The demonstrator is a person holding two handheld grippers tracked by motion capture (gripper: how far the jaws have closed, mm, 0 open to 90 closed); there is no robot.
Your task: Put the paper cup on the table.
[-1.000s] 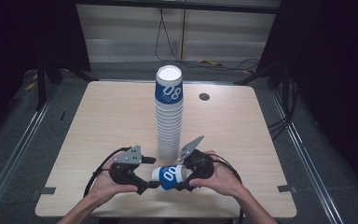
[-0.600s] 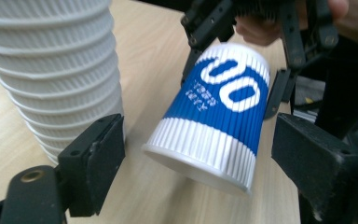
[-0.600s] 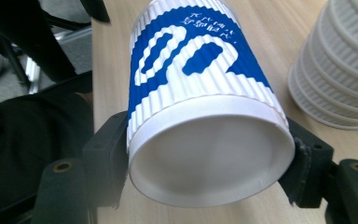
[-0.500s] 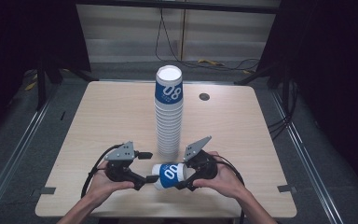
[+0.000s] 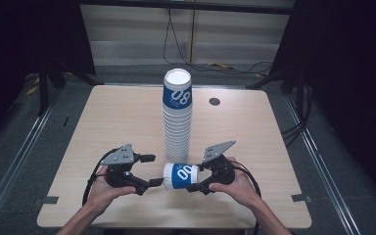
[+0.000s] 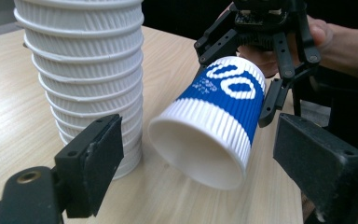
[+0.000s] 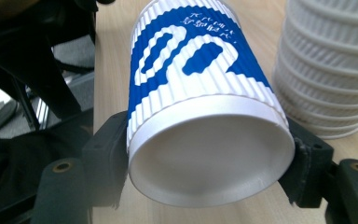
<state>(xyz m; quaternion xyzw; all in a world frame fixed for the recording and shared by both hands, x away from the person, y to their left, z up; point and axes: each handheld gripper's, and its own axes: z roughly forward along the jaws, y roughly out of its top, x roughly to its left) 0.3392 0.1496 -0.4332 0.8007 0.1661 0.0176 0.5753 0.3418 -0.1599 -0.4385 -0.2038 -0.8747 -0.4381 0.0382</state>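
A tall stack of white ribbed paper cups (image 5: pixel 177 117) stands mid-table, its top cup banded blue. In front of it a single blue-and-white cup (image 5: pixel 181 175) lies on its side in the air, mouth to the left. My right gripper (image 5: pixel 199 179) is shut on its base end; in the right gripper view the cup (image 7: pixel 200 93) sits between both jaws, with the stack (image 7: pixel 331 60) behind. My left gripper (image 5: pixel 152 170) is open just left of the mouth. In the left gripper view the cup (image 6: pixel 223 107) faces my spread jaws, beside the stack (image 6: pixel 88 70).
The light wooden table (image 5: pixel 107 122) has a small dark round grommet (image 5: pixel 214 101) at the back right. Black cables trail from both grippers over the near edge. Dark floor and metal rails flank the table.
My left gripper has drawn back a little to the left, away from the cup's mouth. The right gripper keeps the cup, shifted slightly.
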